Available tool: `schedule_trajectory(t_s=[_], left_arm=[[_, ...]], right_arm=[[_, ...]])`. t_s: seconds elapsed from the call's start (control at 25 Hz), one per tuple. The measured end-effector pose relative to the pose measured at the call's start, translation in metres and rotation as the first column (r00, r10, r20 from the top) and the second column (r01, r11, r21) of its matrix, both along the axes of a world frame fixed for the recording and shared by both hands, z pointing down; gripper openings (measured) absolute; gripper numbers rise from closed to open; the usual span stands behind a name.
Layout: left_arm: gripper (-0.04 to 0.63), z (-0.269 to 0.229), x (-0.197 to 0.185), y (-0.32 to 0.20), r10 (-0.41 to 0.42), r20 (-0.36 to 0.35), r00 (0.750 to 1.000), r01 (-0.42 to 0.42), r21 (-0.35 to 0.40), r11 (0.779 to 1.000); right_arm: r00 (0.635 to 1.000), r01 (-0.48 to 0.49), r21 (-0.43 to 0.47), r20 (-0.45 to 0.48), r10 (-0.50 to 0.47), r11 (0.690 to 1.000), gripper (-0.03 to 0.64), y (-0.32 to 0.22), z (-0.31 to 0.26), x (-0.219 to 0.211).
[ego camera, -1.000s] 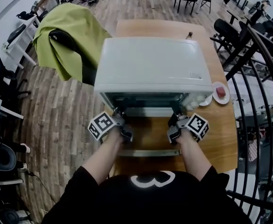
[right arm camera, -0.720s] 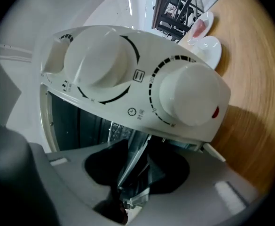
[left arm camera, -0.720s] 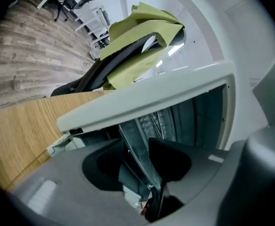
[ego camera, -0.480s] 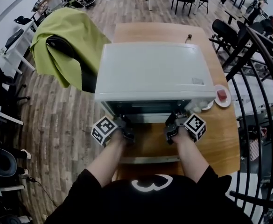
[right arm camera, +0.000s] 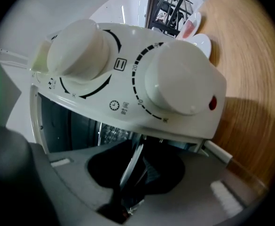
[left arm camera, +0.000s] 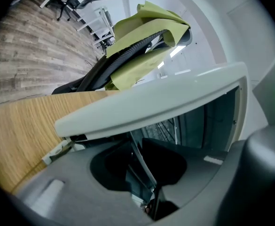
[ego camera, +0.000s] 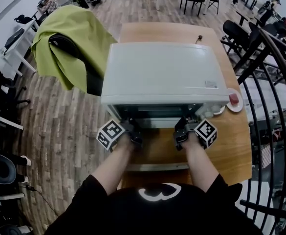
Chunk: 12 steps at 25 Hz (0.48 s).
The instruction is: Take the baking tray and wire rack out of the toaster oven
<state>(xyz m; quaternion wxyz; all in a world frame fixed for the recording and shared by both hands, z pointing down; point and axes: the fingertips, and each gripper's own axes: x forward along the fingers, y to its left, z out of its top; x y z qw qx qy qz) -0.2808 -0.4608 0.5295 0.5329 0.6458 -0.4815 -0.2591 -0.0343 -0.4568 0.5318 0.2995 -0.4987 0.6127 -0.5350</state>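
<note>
Above the dropped-open glass door point(ego camera: 155, 153), the left tool point(ego camera: 132, 129) and right tool point(ego camera: 182, 129) have each just been closing and pinch, jaws narrow, the thin front rim of the silvery metal baking tray point(left arm camera: 143, 164) at the mouth of the white toaster oven point(ego camera: 162, 70). The wire rack point(left arm camera: 163, 127) lies deeper inside. The oven stands on a wooden bench point(ego camera: 231, 151). Beyond, a lime-green cloth point(ego camera: 67, 38) drapes a black chair point(ego camera: 77, 48).

Right gripper view: control panel point(right arm camera: 123, 86) of the toaster oven point(ego camera: 165, 72). Scale figures 20 and 10 stand beside the right-hand dial point(right arm camera: 177, 79), with a clock symbol and the characters 时间 below. A two-bar symbol stands by the left-hand dial point(right arm camera: 76, 46). Head view: white 3-like mark on the person's black shirt point(ego camera: 157, 192).
</note>
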Motion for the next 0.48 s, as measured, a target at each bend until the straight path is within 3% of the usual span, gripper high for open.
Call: schedule_trajectory(t_s=[0.48], left_arm=[[0.075, 0.002, 0.0, 0.015, 0.018, 0.012, 1.0, -0.018, -0.014, 1.0]], right_arm=[[0.999, -0.006, 0.004, 0.034, 0.006, 1.0, 0.054, 0.017, 0.001, 0.0]])
